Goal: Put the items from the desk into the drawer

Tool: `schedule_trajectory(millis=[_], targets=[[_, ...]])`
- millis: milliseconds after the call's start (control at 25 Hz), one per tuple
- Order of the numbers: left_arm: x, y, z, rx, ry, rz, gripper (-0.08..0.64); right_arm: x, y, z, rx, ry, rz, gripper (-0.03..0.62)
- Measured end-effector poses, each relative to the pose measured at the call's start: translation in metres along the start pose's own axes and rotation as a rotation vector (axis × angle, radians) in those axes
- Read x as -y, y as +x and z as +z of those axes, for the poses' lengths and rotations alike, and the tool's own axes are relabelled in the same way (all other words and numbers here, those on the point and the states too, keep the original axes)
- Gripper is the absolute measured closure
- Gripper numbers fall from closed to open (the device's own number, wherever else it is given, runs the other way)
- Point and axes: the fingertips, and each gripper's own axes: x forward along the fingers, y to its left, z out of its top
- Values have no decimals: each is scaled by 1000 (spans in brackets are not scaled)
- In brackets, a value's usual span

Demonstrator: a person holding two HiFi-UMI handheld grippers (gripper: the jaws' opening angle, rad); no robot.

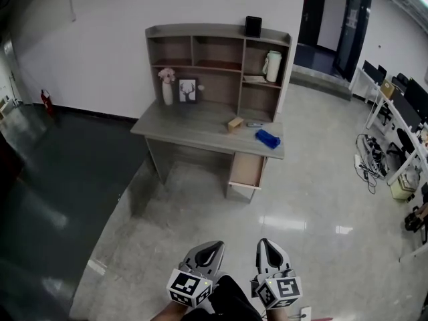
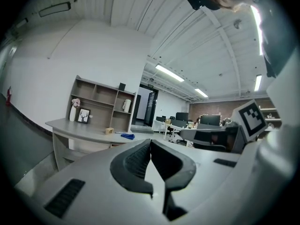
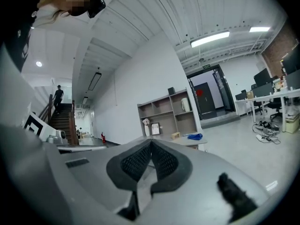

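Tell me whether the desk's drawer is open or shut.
Open. In the head view the drawer juts out below the right end of the desk, its inside visible from above.

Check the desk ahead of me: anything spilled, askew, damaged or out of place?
Nothing looks spilled or damaged. The one thing that stands out is the pale wooden drawer hanging open under the right end of the grey wooden desk. The rumpled blue item lies close to the desktop's front edge, but fully on it.

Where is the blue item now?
In the head view, the blue item lies at the right end of the desk, right of the wooden block, above the open drawer.
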Motion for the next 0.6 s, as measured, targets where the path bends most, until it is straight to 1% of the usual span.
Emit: schedule_trajectory(millis=[160,240,320,440,600], targets=[[-4,29,11,8,12,-16,549,21,21,9,9,1,0,580],[-6,41,14,8,4,-20,549,30,30,12,12,9,-1,580],[-10,53,15,9,1,-21,549,37,40,15,18,10,2,580],[-19,73,13,-1,16,-21,549,50,56,18,23,5,-1,580],[-27,97,16,0,24,-36,549,68,75,20,24,2,-12,580]])
